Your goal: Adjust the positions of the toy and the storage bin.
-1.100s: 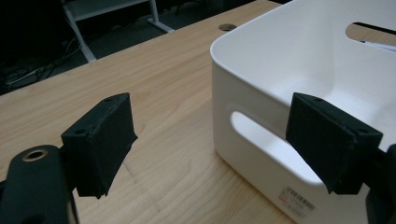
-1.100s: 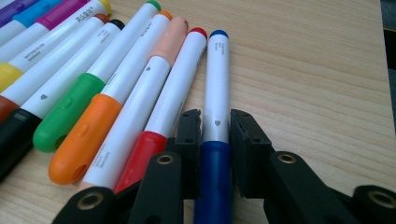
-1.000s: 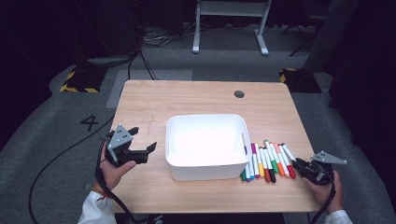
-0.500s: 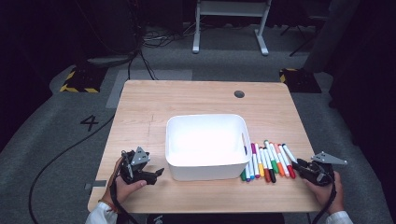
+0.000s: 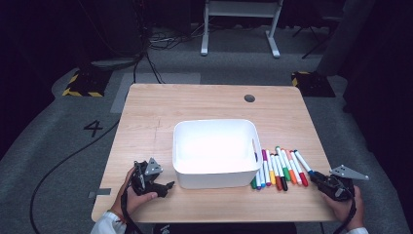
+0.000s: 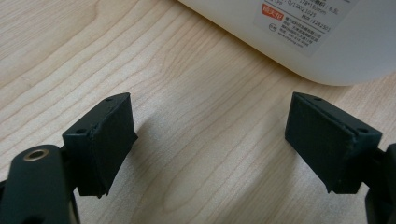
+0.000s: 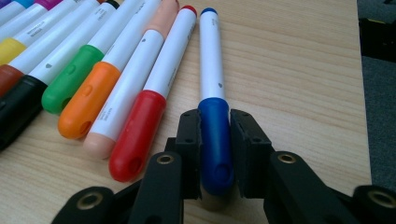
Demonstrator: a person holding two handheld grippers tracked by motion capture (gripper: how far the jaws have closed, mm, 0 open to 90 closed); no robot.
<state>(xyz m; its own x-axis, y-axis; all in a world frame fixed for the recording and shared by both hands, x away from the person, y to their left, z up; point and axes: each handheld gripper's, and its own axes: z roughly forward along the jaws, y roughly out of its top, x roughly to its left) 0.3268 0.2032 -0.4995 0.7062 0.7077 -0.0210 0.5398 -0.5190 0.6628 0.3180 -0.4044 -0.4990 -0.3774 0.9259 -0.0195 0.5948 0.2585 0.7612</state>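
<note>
A light wooden table (image 5: 204, 105) stands on grey carpet floor (image 5: 44, 146). Beyond its far edge stands a white metal frame (image 5: 239, 24), in darkness.

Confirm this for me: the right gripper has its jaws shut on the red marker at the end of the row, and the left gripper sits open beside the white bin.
Not quite. In the right gripper view, the right gripper is shut on the blue marker; the red marker lies free beside it. The rest holds: the left gripper sits open beside the white bin.
</note>
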